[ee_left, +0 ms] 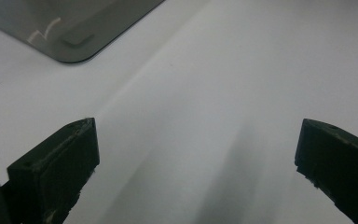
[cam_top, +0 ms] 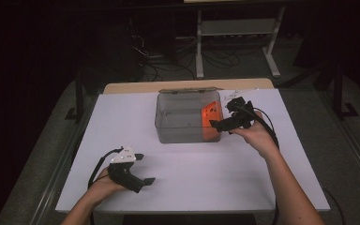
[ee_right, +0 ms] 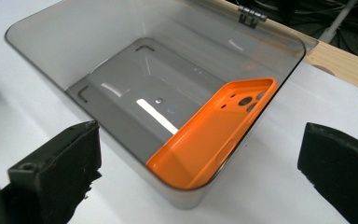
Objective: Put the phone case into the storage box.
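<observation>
A dark room with cables and a desk frame on the floor fills the top of the high view; below it a white table (cam_top: 187,183) takes up the middle of the frame. At centre, slightly above the middle, stands a smoky clear plastic bin (cam_top: 180,131) with its hinged lid folded back. Inside, an orange phone case (ee_right: 209,140) leans against the wall at the bin's right side, camera cutouts uppermost, hollow side facing into the bin.

The right gripper (cam_top: 224,121) hovers at the bin's right rim, right of centre in the high view, its jaws spread wide with nothing between them. In the right gripper view the case sits centre frame, between and beyond the jaws. The left gripper (cam_top: 143,168) rests low at lower left, well apart from the bin, jaws likewise wide and empty.

The step in hand looks like reaching in for the case. To do it well, I would bring the right gripper down over the case's upper edge, one jaw on each face of the thin shell, clear of the bin wall. Close gently; the shell will likely flex. The left gripper could steady the bin should it slide.
</observation>
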`<state>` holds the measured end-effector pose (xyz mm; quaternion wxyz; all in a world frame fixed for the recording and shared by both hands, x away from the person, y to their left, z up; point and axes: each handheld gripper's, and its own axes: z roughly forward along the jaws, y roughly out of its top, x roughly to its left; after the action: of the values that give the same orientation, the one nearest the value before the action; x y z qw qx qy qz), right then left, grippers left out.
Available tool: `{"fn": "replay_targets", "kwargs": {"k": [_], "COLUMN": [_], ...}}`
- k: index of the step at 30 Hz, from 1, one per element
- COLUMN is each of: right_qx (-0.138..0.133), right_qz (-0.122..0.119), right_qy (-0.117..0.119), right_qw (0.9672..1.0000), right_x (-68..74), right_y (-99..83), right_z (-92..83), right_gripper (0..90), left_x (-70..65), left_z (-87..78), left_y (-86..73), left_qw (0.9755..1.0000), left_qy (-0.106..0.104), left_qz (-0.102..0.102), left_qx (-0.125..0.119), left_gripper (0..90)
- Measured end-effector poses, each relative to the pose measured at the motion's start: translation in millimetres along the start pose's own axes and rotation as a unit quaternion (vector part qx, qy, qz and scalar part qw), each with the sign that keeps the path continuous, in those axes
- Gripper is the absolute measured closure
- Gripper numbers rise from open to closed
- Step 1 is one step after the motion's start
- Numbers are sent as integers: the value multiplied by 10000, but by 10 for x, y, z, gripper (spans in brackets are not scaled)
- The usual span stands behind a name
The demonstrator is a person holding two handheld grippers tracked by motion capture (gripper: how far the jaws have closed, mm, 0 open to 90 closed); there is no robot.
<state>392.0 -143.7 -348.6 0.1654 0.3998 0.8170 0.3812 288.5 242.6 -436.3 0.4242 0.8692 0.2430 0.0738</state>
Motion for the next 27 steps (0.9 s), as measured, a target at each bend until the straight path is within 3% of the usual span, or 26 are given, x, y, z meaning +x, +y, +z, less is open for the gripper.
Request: {"fn": "replay_targets", "kwargs": {"k": [18, 27], "right_qx": [-392, -327], "right_qz": [-139, -274], "right_qy": [-90, -3], "right_qw": [9991, 9991], "right_x": [81, 153], "right_y": [-495, -686], "right_z": [-70, -74], "right_gripper": [0, 0], "left_x": [12, 13], "left_z": [9, 14], "left_y": [-11, -13], "left_qw": [10000, 10000], "left_qy": [8, 22], "left_qz": [-38, -37], "left_qx": [24, 29], "left_gripper": [0, 0]}}
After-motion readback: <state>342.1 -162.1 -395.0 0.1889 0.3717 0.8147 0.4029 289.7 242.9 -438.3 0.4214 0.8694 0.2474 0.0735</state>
